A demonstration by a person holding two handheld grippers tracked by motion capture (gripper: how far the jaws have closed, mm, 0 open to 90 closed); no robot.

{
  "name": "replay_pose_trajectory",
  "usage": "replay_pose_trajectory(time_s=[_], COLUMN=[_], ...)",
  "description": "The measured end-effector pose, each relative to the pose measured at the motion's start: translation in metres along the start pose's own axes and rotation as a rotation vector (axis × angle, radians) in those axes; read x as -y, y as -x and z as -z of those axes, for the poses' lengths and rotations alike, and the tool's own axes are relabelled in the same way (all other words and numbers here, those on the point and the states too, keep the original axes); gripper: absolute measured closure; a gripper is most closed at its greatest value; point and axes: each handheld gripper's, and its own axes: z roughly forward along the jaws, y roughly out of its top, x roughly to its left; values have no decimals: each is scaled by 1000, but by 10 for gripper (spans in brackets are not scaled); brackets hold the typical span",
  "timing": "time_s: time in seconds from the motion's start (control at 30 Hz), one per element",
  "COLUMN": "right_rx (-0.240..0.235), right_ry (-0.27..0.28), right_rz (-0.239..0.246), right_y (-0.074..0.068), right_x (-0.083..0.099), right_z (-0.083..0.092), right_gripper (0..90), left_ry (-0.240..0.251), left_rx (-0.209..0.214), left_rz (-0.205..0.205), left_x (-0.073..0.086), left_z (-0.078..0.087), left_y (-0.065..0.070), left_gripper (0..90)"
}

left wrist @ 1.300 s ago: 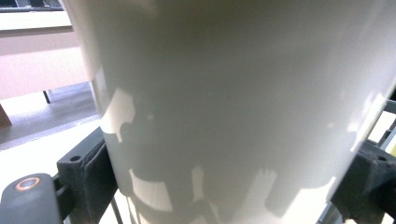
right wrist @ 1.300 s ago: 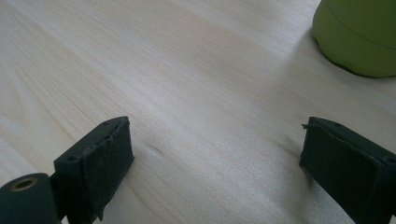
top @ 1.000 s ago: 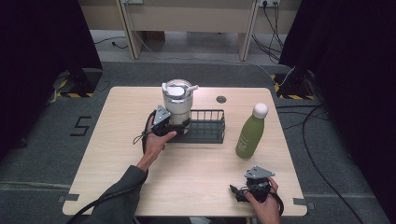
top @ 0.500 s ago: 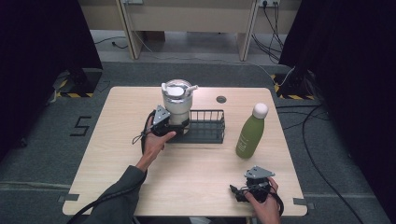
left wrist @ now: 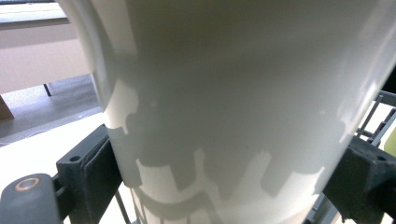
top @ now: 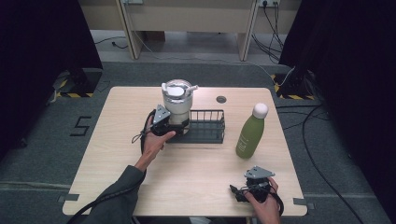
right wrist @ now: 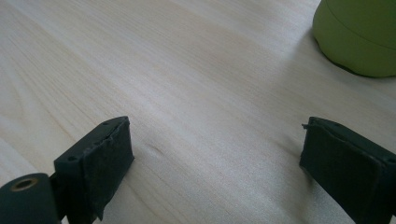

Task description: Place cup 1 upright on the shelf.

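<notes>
A white tumbler (top: 177, 100) with a lid and a side handle stands upright at the left end of a black wire basket (top: 208, 127). My left gripper (top: 176, 124) is shut on the tumbler's lower body. In the left gripper view the tumbler's white wall (left wrist: 233, 93) lies between both pads, and my left gripper (left wrist: 229, 179) presses it from both sides. My right gripper (top: 237, 192) rests open near the table's front right, held by a hand. In the right gripper view my right gripper (right wrist: 215, 163) has only bare wood between its pads.
A green bottle (top: 251, 131) with a white cap stands right of the basket, and its base (right wrist: 359, 37) shows beyond the right gripper. The wooden table (top: 116, 149) has a round cable hole (top: 221, 99) at the back. Cables run over the floor.
</notes>
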Motion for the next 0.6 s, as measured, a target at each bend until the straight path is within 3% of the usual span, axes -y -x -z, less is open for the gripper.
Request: replay_pose_trajectory(time_s=[0.6], right_rx=[0], right_ry=[0], right_rz=[0], right_y=[0], right_x=[0], right_z=[0], right_gripper=[92], left_ry=[5], left_rx=[24], left_rz=[-10], left_x=[0], left_z=[2], left_y=[-2], left_gripper=[101])
